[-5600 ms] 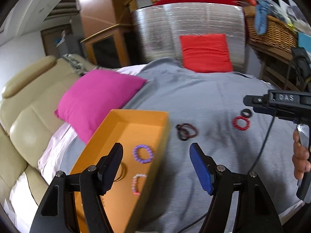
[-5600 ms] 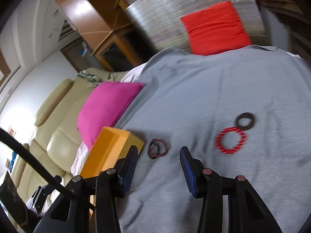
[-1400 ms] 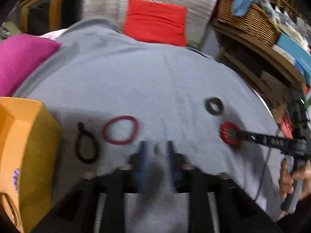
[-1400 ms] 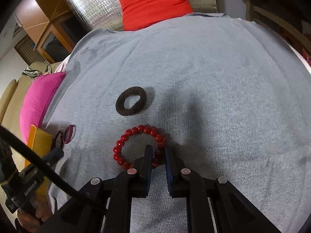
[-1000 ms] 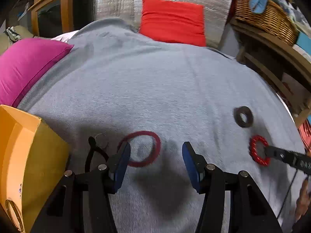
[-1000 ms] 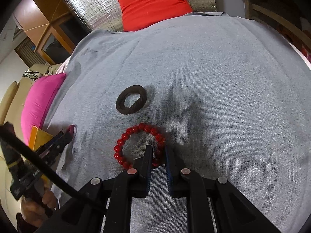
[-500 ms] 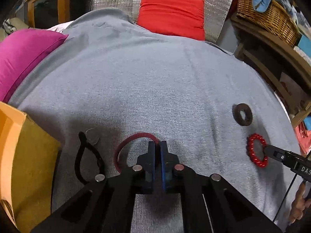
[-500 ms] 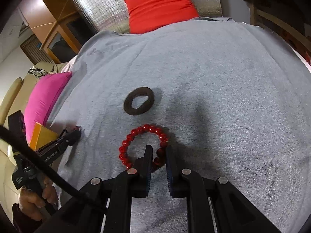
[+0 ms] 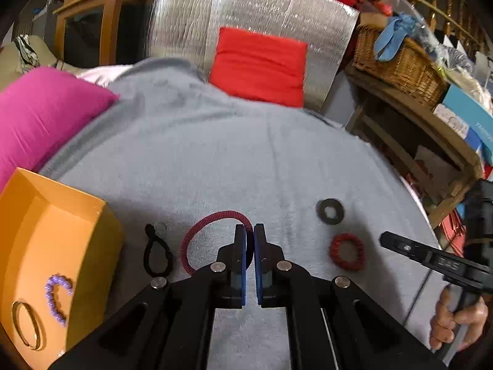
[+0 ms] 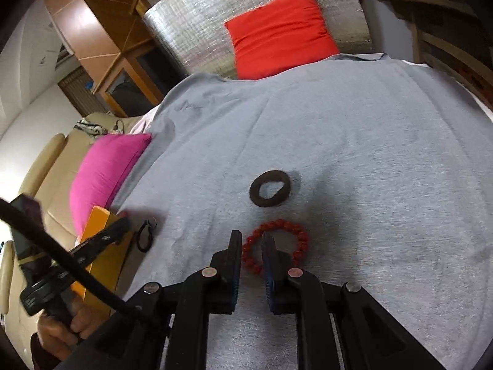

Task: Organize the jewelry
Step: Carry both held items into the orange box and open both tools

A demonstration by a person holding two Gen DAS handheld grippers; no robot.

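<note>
We see a grey cloth spread over the surface. On it lie a dark flat ring, a black hair tie beside an orange box, and at its edges a pink cushion and a red cushion.

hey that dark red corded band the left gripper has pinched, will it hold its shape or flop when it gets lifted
Probably floppy: the dark red band is a thin cord loop, already bent out of round where the left hand-held gripper pinches it. Likely very light, since a pinch on one edge carries it. Its ribbed surface probably resists slipping.
</note>
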